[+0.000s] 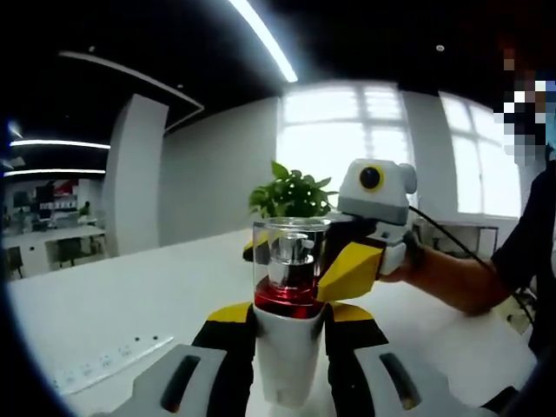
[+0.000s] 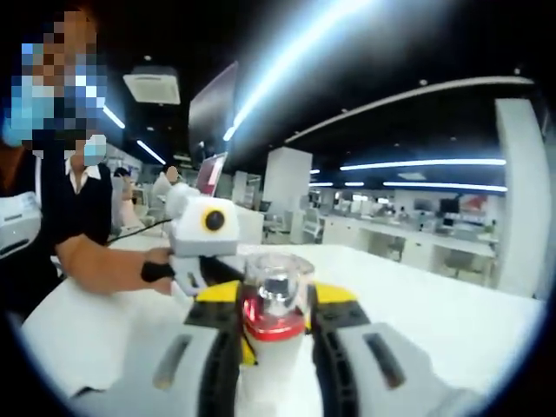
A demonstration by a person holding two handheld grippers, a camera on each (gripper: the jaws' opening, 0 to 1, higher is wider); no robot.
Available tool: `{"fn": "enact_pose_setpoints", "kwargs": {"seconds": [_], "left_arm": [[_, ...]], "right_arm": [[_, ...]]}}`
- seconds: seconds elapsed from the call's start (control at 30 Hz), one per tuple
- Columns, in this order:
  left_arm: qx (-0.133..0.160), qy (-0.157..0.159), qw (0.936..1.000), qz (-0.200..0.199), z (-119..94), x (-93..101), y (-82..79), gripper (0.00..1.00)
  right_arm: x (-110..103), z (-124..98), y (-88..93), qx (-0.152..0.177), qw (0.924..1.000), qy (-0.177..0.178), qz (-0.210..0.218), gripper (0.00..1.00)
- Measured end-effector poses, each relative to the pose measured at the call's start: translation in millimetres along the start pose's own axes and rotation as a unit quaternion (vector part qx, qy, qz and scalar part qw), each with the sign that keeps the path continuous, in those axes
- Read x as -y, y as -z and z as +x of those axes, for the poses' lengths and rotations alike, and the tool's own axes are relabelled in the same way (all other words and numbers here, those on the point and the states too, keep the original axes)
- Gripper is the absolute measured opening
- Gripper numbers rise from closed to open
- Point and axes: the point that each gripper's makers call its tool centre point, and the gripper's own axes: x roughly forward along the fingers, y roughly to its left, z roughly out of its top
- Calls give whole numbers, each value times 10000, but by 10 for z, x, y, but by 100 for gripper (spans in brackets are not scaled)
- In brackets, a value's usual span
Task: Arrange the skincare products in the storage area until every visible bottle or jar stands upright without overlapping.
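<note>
A skincare bottle (image 1: 287,347) with a white body, a red collar and a clear cap over a silver pump stands upright, held between both grippers above a white table (image 1: 130,295). My left gripper (image 1: 289,320) is shut on its white body just below the red collar. My right gripper (image 1: 300,257) comes in from the right, held by a hand, its yellow fingers (image 1: 352,271) pressed against the clear cap. In the right gripper view, my right gripper (image 2: 276,306) clamps the cap and red collar of the bottle (image 2: 276,287), and the left gripper (image 2: 213,271) shows behind it.
A green potted plant (image 1: 291,195) stands on the table just behind the bottle. A white power strip (image 1: 104,358) lies near the left front. A person's forearm (image 1: 460,282) reaches in from the right. Office desks and pillars fill the background.
</note>
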Motion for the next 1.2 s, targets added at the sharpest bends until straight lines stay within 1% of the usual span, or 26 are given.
{"fn": "enact_pose_setpoints", "kwargs": {"seconds": [0.4,0.67,0.93,1.2], "left_arm": [[-10,-19,10000,-18,65,-68,40,30],[-69,-53,9999,-52,76,-94,106,30],[-98,-107,9999,-59,76,-113,132,30],[-40,-123,9998,-155,72,-118,125,30]], "right_arm": [[85,-2,74,-49,9999,140,41,28],[98,15,150,-127,9998,143,62,28],[105,27,179,-153,9998,130,55,29],[116,37,182,-113,9998,139,101,29]]}}
